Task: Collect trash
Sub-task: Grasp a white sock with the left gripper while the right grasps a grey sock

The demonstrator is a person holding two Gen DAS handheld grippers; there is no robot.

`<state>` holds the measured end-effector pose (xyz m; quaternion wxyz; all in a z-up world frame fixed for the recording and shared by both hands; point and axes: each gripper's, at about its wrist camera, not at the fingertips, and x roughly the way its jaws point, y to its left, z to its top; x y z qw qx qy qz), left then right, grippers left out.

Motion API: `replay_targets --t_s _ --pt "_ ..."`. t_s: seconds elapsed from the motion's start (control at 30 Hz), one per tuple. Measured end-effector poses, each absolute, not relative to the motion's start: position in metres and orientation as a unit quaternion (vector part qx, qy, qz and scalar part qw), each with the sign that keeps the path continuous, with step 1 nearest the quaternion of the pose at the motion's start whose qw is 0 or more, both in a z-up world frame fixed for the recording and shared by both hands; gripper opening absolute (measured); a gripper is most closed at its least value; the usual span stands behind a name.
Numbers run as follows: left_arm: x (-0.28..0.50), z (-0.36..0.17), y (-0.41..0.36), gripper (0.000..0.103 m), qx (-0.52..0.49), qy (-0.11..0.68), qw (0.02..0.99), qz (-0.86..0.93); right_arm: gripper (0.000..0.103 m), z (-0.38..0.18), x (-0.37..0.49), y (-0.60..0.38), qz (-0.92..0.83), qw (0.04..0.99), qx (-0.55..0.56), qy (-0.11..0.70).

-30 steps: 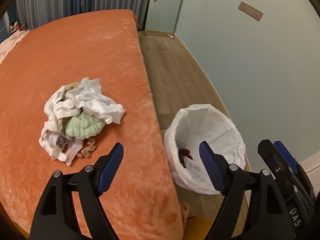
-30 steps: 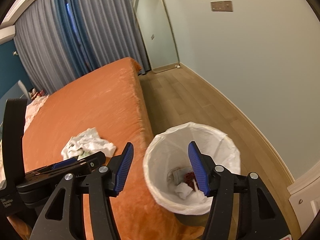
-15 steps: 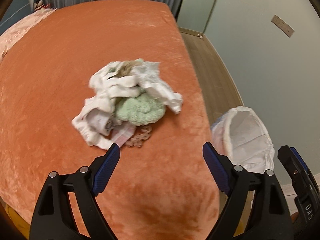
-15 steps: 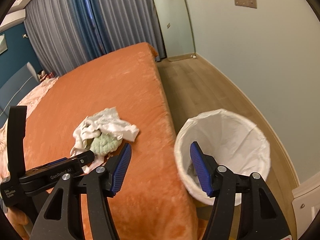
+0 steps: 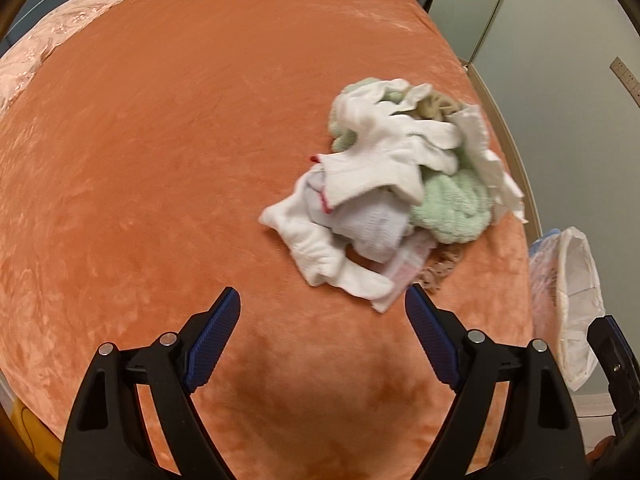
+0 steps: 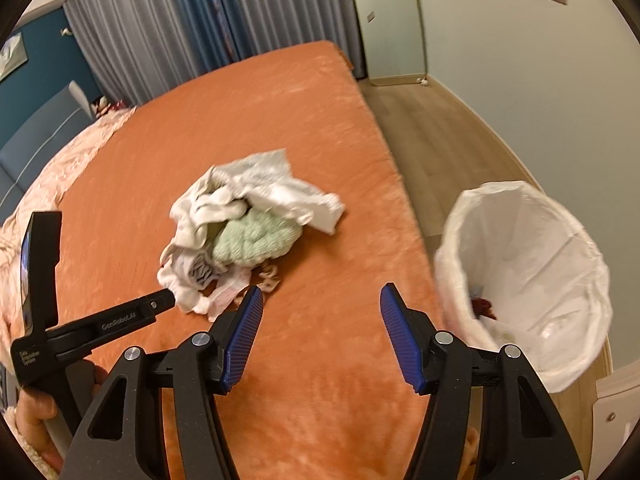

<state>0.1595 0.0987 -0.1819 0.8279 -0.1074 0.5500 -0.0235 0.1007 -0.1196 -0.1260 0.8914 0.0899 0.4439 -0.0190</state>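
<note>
A heap of crumpled white tissues and cloths point(image 5: 376, 184) point(image 6: 240, 216) with a pale green fluffy wad point(image 5: 452, 208) point(image 6: 256, 238) lies on the orange bed point(image 5: 160, 160) point(image 6: 320, 128). My left gripper point(image 5: 322, 312) hangs open over the blanket, just short of the heap's near edge, nothing between its blue pads. My right gripper point(image 6: 320, 304) is open too, above the bed edge between heap and bin. The white-lined trash bin point(image 6: 524, 272) point(image 5: 568, 300) stands on the floor beside the bed, with some red and white scraps at its bottom.
A small tan lacy scrap point(image 6: 270, 276) point(image 5: 440, 268) lies by the heap. A pink quilt point(image 5: 48, 48) covers the bed's left side. Wood floor point(image 6: 436, 136) runs between bed and wall, with a mirror point(image 6: 384, 20) and curtains point(image 6: 160, 32) behind. A hand point(image 6: 32, 412) holds the left gripper's handle.
Both grippers swung left from over the bin toward the bed and sank lower. The heap now sits larger and closer ahead of the left gripper; the bin has slid to the right edge.
</note>
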Motion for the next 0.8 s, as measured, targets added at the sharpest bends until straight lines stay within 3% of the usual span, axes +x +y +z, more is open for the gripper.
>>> replay_targets --t_s 0.17,0.37,0.43,0.5,0.6,0.67,0.8 --pt "0.176 -0.198 0.107 0.073 -0.1 0.558 0.823 -0.034 0.059 -0.142 0.123 -0.096 -0.006 0.883 0.09 0.46" --pt "0.198 -0.222 0.115 0.051 -0.127 0.57 0.808 -0.077 0.059 -0.154 0.149 -0.07 0.014 0.875 0.089 0.475" --pt "0.204 -0.228 0.122 0.039 -0.153 0.574 0.799 -0.097 0.059 -0.157 0.154 -0.065 0.018 0.874 0.088 0.478" --pt "0.208 -0.23 0.128 0.034 -0.181 0.575 0.79 -0.11 0.059 -0.16 0.161 -0.057 0.027 0.87 0.09 0.483" --pt "0.21 -0.233 0.131 0.017 -0.187 0.578 0.786 -0.116 0.057 -0.167 0.168 -0.045 0.038 0.866 0.091 0.49" --pt "0.209 -0.233 0.137 0.015 -0.193 0.578 0.784 -0.117 0.055 -0.171 0.173 -0.037 0.046 0.863 0.091 0.494" --pt "0.199 -0.226 0.153 0.013 -0.2 0.573 0.787 -0.108 0.042 -0.181 0.183 -0.02 0.065 0.857 0.085 0.505"
